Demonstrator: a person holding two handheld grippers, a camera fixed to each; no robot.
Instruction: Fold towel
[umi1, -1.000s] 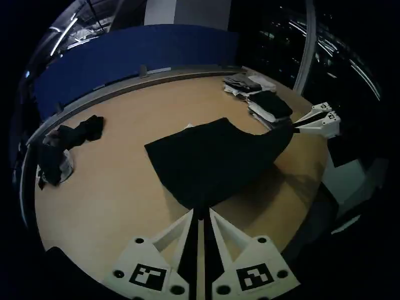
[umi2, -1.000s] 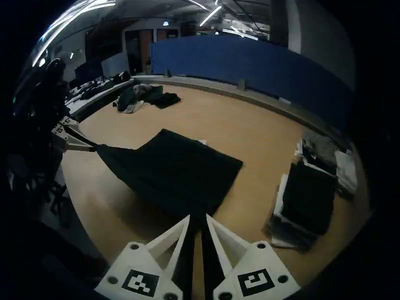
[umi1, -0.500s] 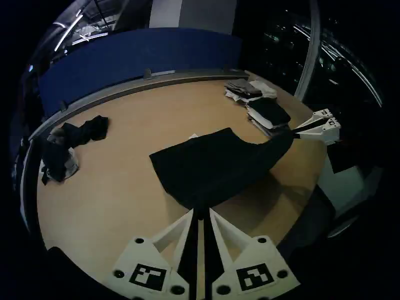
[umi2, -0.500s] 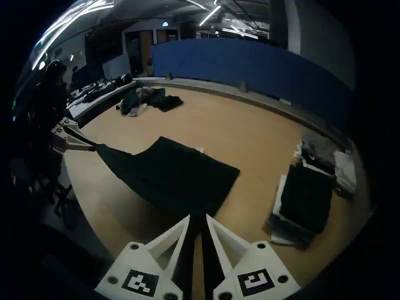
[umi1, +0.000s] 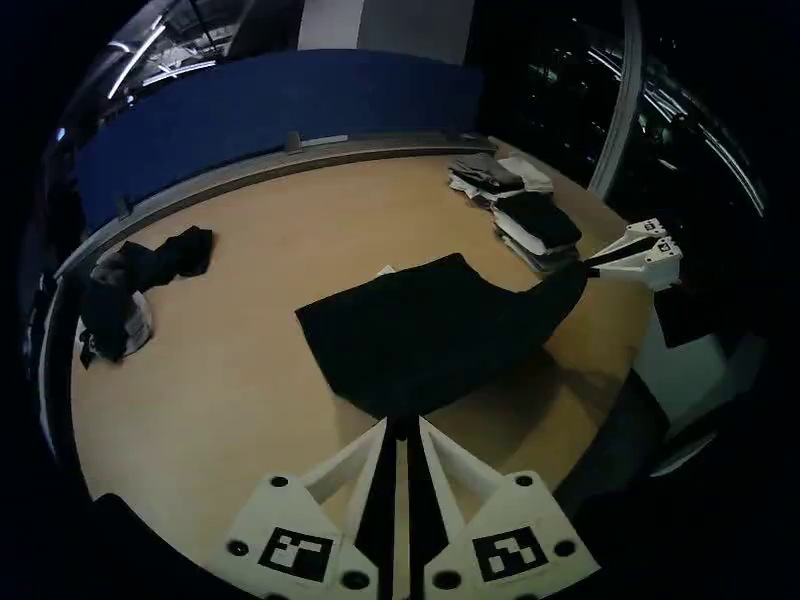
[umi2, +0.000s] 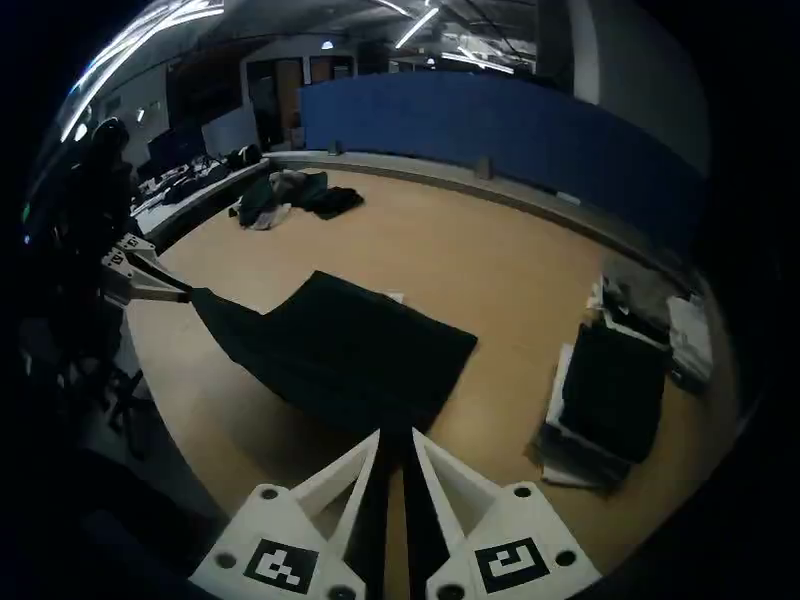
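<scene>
Left gripper (umi1: 400, 428) and right gripper (umi2: 397, 438) fingers each pinch a corner of the towel (umi1: 430, 325), holding that edge off the table (umi1: 230, 330), evidently for folding.

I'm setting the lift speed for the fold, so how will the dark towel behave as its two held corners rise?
Probably floppy: the dark towel drapes between the left gripper and right gripper while its far part lies flat on the table. Likely light, since two pinched corners hold up that edge. The flat part may drag on the wood rather than slide.
</scene>
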